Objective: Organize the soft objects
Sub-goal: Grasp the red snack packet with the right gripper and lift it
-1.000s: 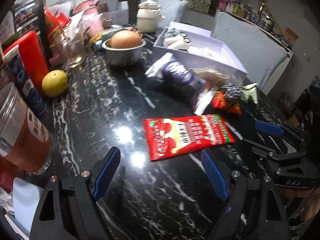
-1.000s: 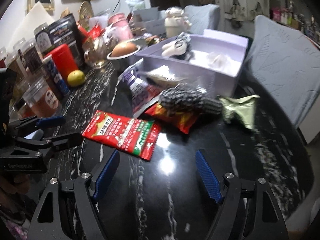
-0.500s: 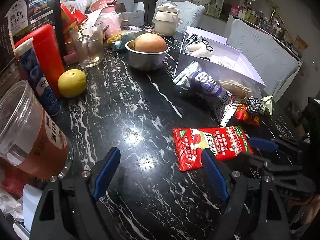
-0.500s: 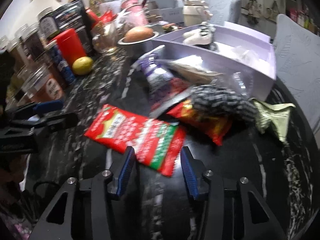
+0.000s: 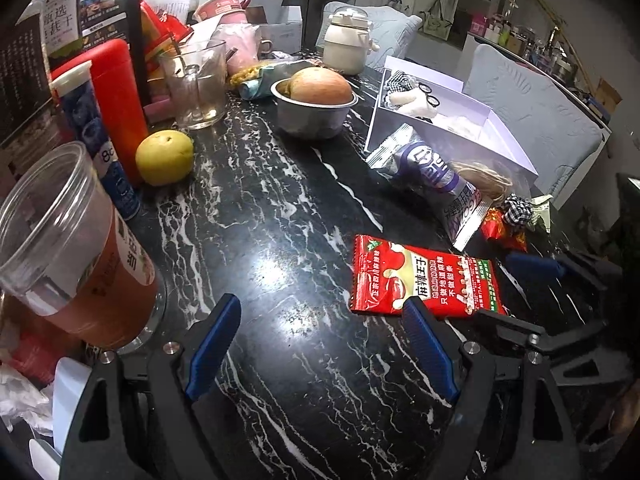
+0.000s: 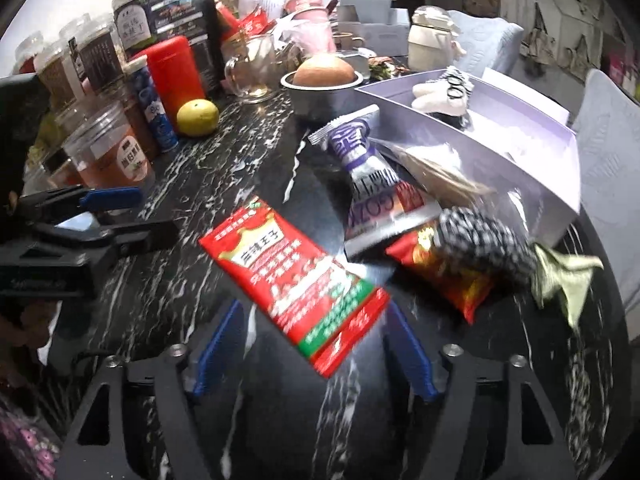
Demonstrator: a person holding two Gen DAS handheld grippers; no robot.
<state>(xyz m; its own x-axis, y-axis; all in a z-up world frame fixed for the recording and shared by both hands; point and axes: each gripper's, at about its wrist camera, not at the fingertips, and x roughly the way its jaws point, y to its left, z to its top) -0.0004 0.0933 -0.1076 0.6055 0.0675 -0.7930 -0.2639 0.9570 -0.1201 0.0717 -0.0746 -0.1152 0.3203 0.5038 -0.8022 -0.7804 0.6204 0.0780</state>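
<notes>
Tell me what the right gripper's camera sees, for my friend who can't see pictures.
The open right gripper has its jaws on either side of a red snack packet on a black marble table. Behind lie more packets, a checked cloth and a pale purple box.

the right hand-held gripper has just been opening; its blue pads stand apart on either side of the near corner of a red snack packet, which lies flat on the black marbled worktop, and whether they touch it is unclear. beyond the packet lie a purple and silver pouch, a smaller red wrapper with a black-and-white checked cloth on it, and a crumpled green wrapper. a pale lilac box behind them holds a white soft toy. the left hand-held gripper reaches in from the left, open and empty. a yellow fruit sits near a red canister.
</notes>
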